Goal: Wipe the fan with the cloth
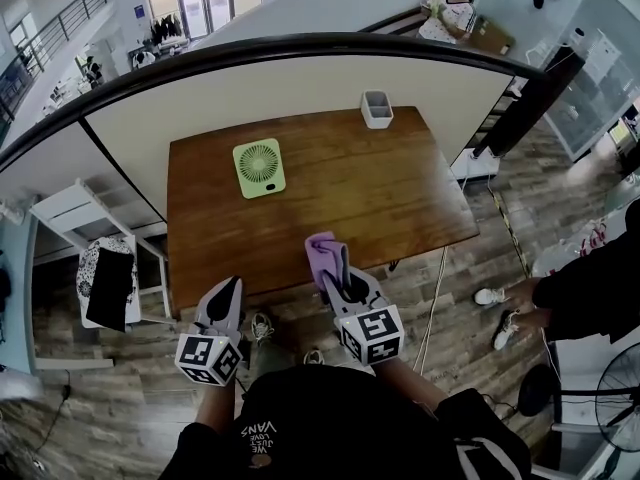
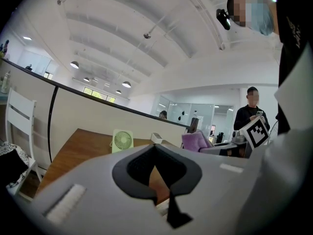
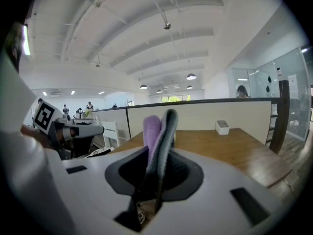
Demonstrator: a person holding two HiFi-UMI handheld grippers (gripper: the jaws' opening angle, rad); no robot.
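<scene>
A small green fan (image 1: 259,167) lies flat on the far left part of the brown table (image 1: 400,203); it also shows as the fan (image 2: 122,140) in the left gripper view. My right gripper (image 1: 335,268) hangs over the table's near edge, shut on a purple cloth (image 1: 323,252) that sticks out past its fingertips. In its own view the cloth (image 3: 151,131) is pinched between the jaws of the right gripper (image 3: 164,126). My left gripper (image 1: 228,293) stays just off the near edge, shut and holding nothing. The left gripper (image 2: 155,148) points toward the fan.
A white container (image 1: 377,109) stands at the table's far edge, against a curved partition (image 1: 300,78). A white chair (image 1: 85,213) with dark fabric sits left of the table. A person's shoes (image 1: 490,296) and a floor fan (image 1: 615,388) are at the right.
</scene>
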